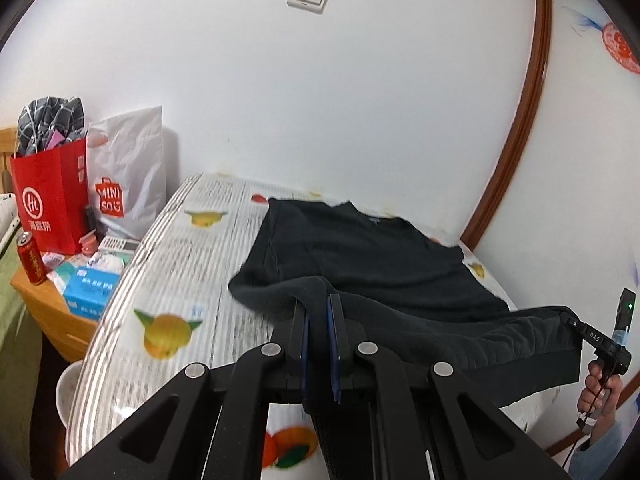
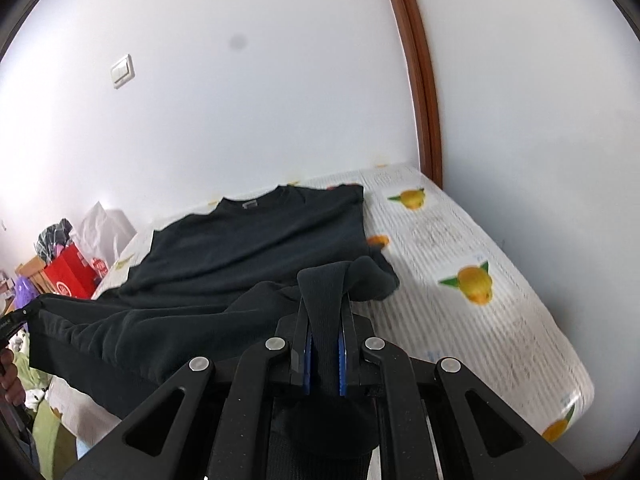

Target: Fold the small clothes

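Side table: at the far left, with a red paper bag (image 1: 52, 196) and a white shopping bag (image 1: 128, 168) on it, well apart from the work
Left gripper (image 1: 318, 312): clenched on the left corner of the hem of the black T-shirt (image 1: 360, 248) – cloth is pinched between its blue pads
T-shirt: collar end flat on the fruit-print table (image 1: 180, 248) by the wall, hem end lifted off the table and stretched between the two tongs
Long axis: from the raised hem away to the collar, straight ahead of both tongs
Right gripper (image 2: 324, 312): clenched on the right hem corner, a thick fold between its pads
Nearer hand: neither – both hold the hem at about equal height
Next move, I judge: carry the hem forward over the body toward the collar, both hands together
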`<state>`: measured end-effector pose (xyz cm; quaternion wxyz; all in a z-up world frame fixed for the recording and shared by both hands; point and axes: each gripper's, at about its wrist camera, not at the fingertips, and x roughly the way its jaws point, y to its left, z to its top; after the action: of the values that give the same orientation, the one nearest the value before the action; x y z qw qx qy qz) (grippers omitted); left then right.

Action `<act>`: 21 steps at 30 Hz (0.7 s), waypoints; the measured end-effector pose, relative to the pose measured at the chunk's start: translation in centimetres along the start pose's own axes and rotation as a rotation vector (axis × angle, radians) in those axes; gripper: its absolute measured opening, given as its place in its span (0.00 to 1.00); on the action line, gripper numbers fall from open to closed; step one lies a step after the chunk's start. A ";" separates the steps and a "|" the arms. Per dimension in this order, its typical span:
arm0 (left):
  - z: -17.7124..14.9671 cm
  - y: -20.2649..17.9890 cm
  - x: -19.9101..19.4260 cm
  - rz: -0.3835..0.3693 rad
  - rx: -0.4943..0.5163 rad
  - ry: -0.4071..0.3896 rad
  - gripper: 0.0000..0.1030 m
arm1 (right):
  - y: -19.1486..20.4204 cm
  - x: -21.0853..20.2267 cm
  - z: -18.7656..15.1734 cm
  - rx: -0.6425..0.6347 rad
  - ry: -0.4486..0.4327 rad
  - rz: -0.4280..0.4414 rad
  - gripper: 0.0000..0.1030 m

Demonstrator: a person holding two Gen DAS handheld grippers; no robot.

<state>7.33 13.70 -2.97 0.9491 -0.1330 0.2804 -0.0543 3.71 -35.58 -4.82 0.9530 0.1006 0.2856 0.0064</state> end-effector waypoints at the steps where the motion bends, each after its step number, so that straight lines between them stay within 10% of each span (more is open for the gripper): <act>1: 0.5 -0.1 0.4 0.004 -0.003 -0.003 0.08 | 0.1 0.2 0.4 0.000 -0.004 0.001 0.09; 21: 7.1 0.8 14.8 0.147 0.009 0.073 0.08 | 2.7 13.8 10.3 -0.070 0.013 -0.017 0.09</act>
<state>23.62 13.38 -5.12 0.9402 -0.1057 0.3237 0.0096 20.97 -33.95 -3.34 0.9541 0.0647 0.2924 0.0089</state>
